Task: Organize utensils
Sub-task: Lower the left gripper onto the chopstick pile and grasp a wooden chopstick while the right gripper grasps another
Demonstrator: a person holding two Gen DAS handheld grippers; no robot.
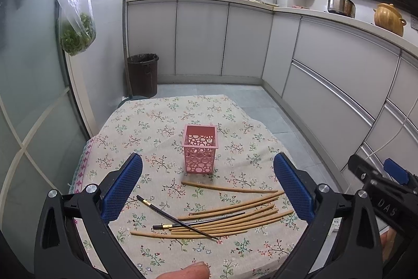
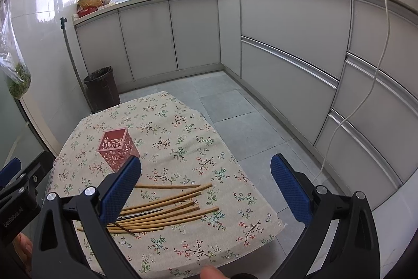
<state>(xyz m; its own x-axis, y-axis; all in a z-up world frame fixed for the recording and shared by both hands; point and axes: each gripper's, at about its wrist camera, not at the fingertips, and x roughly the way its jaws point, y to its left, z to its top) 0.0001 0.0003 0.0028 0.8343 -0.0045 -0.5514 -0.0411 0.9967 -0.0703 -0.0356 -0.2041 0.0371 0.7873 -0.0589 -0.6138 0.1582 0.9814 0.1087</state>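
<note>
Chopsticks (image 1: 230,220) lie in a loose heap on the cloth (image 1: 156,122), at 6 o'clock from the empty pink holder (image 1: 199,152); both left tongs (image 1: 207,190) and right tongs (image 2: 206,190) hover agape, empty. Best pinch one stick mid-length, then tip it upright over the holder

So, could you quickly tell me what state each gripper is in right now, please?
Left gripper: open, holding nothing, above the chopsticks.
Right gripper: open, holding nothing.
</note>
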